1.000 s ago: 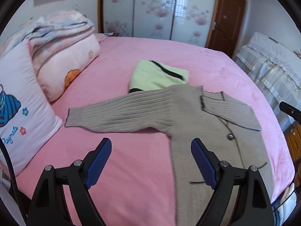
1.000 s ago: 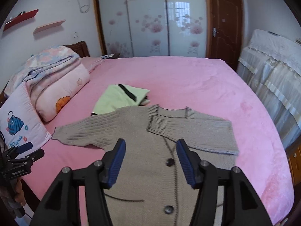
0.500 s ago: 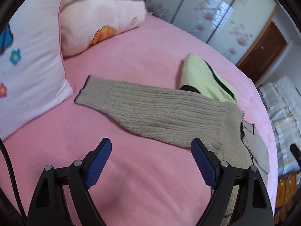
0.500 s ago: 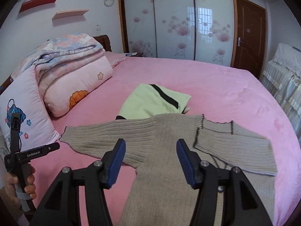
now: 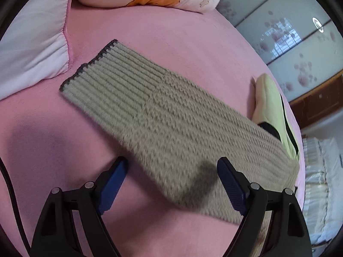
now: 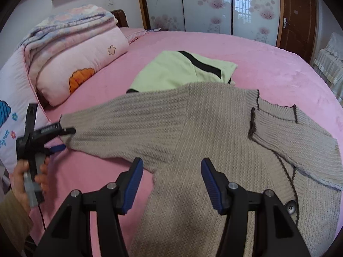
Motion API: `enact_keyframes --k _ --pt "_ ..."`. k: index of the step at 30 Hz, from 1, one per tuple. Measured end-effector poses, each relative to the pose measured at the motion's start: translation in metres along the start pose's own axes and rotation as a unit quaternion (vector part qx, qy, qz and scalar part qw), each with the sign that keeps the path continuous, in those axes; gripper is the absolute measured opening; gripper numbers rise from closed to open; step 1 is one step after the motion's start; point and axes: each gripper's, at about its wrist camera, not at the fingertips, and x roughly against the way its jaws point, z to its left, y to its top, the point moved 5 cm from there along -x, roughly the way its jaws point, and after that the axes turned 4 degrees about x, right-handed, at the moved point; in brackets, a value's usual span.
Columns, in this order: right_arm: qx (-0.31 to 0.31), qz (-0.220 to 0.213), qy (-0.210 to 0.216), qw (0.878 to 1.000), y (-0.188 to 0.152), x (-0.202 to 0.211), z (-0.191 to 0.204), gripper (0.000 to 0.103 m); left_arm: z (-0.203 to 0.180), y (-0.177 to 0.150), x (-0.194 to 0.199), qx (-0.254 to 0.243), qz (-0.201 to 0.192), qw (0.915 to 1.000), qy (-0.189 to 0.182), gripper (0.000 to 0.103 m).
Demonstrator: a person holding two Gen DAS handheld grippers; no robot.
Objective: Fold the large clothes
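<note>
Lying flat on the pink bed (image 6: 268,60), the beige cardigan (image 6: 203,132) has one sleeve (image 5: 150,107) stretched out toward the pillows (image 6: 70,64) — the other sleeve is folded across the chest. Left gripper (image 5: 171,184) sits low over the outstretched sleeve, jaws wide apart, holding nothing; one blue pad (image 5: 111,184) is over bare sheet, the other above the knit. From the right wrist view the left gripper (image 6: 62,139) is at the sleeve's cuff end, in the person's hand (image 6: 27,175). Right gripper (image 6: 171,184) hangs over the cardigan near the underarm — jaws open, gripping nothing. A folded green garment (image 6: 175,70) lies just beyond the cardigan, its edge tucked under the shoulder
</note>
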Motion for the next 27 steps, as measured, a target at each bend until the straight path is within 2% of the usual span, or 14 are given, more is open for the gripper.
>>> enact_keyframes --k 1,2,3,4,6,9,12,15,18,21,22,23,25,27 --pt "0.000 0.004 0.000 1.000 -0.005 -0.001 -0.004 0.056 -0.003 0.003 -0.004 0.001 -0.007 1.0000 0.004 0.069" --pt "-0.001 0.009 0.001 1.000 -0.011 -0.002 -0.009 0.056 -0.006 0.004 -0.006 0.000 -0.010 0.9999 0.007 0.048" --pt "-0.006 0.014 0.001 1.000 -0.017 -0.003 -0.015 0.056 -0.010 0.006 -0.009 -0.002 -0.013 0.9998 0.015 0.033" --pt "-0.009 0.018 0.001 1.000 -0.021 -0.003 -0.019 0.056 -0.014 0.007 -0.012 -0.002 -0.015 0.9997 0.021 0.006" --pt "-0.018 0.030 0.001 0.999 -0.032 -0.004 -0.032 0.056 -0.024 0.010 -0.008 -0.009 -0.035 0.9983 0.046 0.007" --pt "-0.041 0.037 -0.001 0.998 -0.046 0.001 -0.054 0.056 -0.068 0.003 0.016 -0.065 -0.091 0.9918 0.062 0.006" --pt "-0.067 0.033 -0.005 0.997 -0.057 0.015 -0.076 0.056 -0.131 -0.014 0.042 -0.116 -0.113 0.9863 0.031 0.006" --pt "-0.095 0.023 -0.012 0.995 -0.068 0.035 -0.102 0.056 -0.208 -0.045 0.065 -0.175 -0.112 0.9779 -0.024 0.006" --pt "-0.121 0.010 -0.020 0.992 -0.078 0.057 -0.130 0.056 -0.287 -0.097 0.078 -0.239 -0.090 0.9640 -0.073 0.007" --pt "-0.145 -0.005 -0.033 0.989 -0.088 0.078 -0.160 0.056 -0.355 -0.161 0.066 -0.300 -0.053 0.9462 -0.109 0.007" --pt "-0.152 -0.010 -0.038 0.988 -0.092 0.084 -0.170 0.056 -0.374 -0.186 0.055 -0.321 -0.043 0.9392 -0.113 0.007" --pt "-0.160 -0.015 -0.047 0.986 -0.098 0.092 -0.183 0.056 -0.386 -0.204 0.047 -0.334 -0.036 0.9352 -0.112 0.007" --pt "-0.168 -0.019 -0.062 0.984 -0.107 0.100 -0.202 0.056 -0.411 -0.252 0.012 -0.353 0.004 0.9289 -0.112 0.008" --pt "-0.182 -0.019 -0.077 0.980 -0.120 0.108 -0.225 0.056 -0.424 -0.296 -0.025 -0.360 0.056 0.9255 -0.104 0.018"
